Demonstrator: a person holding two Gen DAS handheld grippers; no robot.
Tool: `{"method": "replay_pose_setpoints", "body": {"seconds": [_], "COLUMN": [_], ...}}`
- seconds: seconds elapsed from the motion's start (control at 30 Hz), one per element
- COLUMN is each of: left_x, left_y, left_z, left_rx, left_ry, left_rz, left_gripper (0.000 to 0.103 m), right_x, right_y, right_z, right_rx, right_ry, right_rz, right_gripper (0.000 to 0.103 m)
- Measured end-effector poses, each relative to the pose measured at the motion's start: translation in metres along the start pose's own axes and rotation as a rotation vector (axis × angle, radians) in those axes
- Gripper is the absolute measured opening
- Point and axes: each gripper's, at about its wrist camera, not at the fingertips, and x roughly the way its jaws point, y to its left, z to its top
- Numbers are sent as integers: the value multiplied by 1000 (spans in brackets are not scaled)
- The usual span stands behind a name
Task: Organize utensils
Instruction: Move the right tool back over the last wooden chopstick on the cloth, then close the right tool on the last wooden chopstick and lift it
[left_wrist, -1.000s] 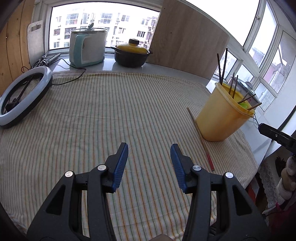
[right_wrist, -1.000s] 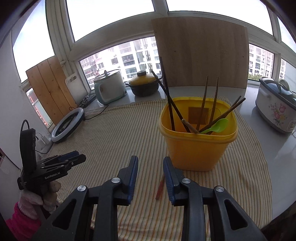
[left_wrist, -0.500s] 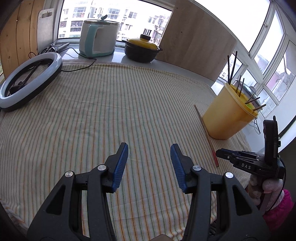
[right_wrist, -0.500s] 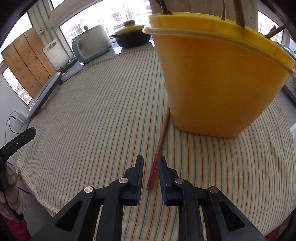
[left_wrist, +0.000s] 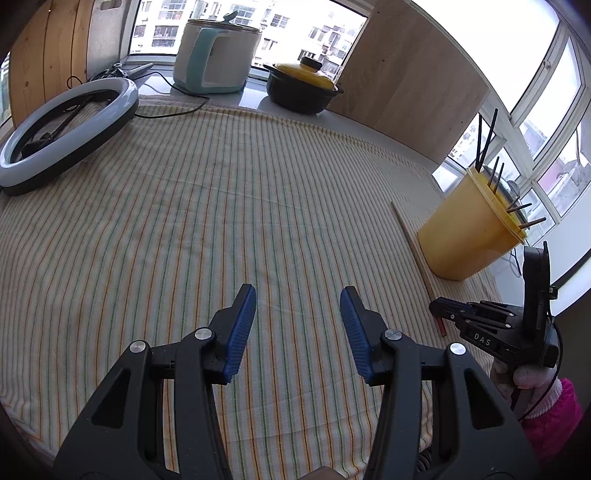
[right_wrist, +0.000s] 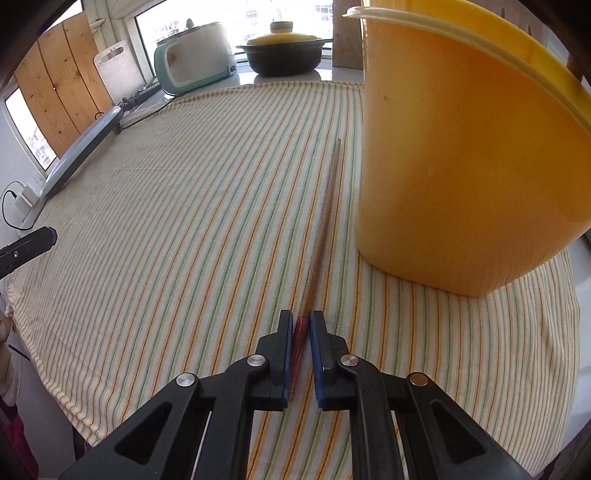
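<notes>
- The right hand-held gripper (right_wrist: 300, 334) has dropped low to the surface since the earlier frame; its jaws have just been closing and now clamp the red end of a long wooden chopstick (right_wrist: 320, 225).
- That chopstick lies on the striped cloth (right_wrist: 177, 221), just left of the yellow plastic utensil bucket (right_wrist: 461, 166).
- The left hand-held gripper (left_wrist: 297, 325) hovers with jaws apart, nothing between them.
- Upper frame: windowsill with a white-and-teal cooker (left_wrist: 212, 59), a yellow-lidded black pot (left_wrist: 301, 88), and a ring light (left_wrist: 66, 133).
- "DAS" is printed on the right gripper body.
</notes>
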Motion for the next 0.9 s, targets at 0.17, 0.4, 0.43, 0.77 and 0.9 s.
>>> {"method": "replay_pose_setpoints", "body": {"seconds": [0.17, 0.4, 0.43, 0.77, 0.9], "left_x": [3, 2, 2, 2, -1], "left_y": [3, 8, 9, 15, 15], "left_z": [0, 0, 0, 0, -1], "left_rx": [-10, -19, -20, -35, -34], "left_ry": [5, 4, 3, -2, -6], "left_rz": [9, 17, 18, 27, 24], "left_gripper": [49, 49, 49, 48, 49], "right_x": [0, -1, -1, 27, 45], "right_y": [17, 38, 38, 43, 49], "right_z": [-3, 4, 9, 74, 86], "right_rx": [-41, -100, -97, -92, -136], "right_ry": [18, 50, 50, 92, 110], "right_rz": [66, 101, 99, 31, -54], "right_gripper": [6, 18, 18, 15, 14]}}
